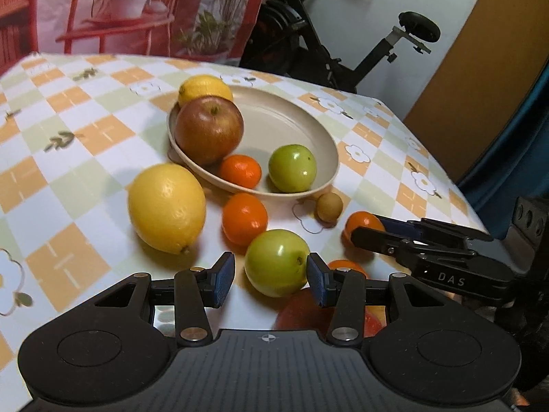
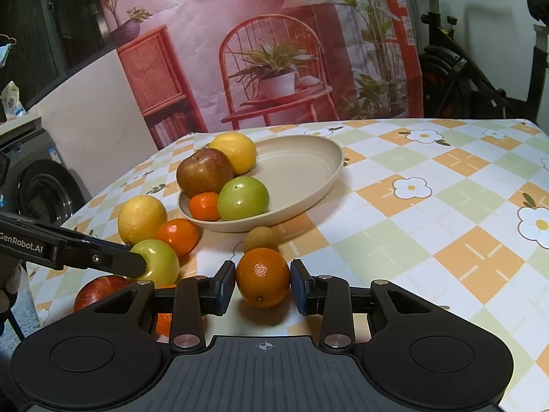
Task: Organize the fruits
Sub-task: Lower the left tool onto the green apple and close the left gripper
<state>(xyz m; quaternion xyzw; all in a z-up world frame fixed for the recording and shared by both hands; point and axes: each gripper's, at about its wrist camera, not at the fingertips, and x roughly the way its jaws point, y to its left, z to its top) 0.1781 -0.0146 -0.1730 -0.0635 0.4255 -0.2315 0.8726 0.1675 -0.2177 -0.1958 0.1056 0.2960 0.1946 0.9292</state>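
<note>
A beige plate point(image 1: 302, 116) point(image 2: 302, 171) holds a red apple point(image 1: 209, 130), a mandarin point(image 1: 240, 171) and a green apple point(image 1: 292, 168), with a lemon point(image 1: 205, 87) at its far rim. On the cloth lie a big lemon point(image 1: 167, 207), a mandarin point(image 1: 244, 218) and a small brown fruit point(image 1: 329, 207). My left gripper point(image 1: 271, 278) is shut on a second green apple point(image 1: 276, 262) point(image 2: 158, 264), gripped near the fingertips. Between the pads of my right gripper point(image 2: 263, 285) point(image 1: 370, 230) an orange point(image 2: 263, 276) is pressed. Beneath the left gripper a red apple point(image 1: 302, 312) is half hidden.
Another orange point(image 1: 346, 266) lies between the two grippers. An exercise bike point(image 1: 343, 34) stands past the table's far right corner. A washing machine point(image 2: 44, 189) sits beyond the left edge. A printed backdrop point(image 2: 274, 51) hangs behind the table.
</note>
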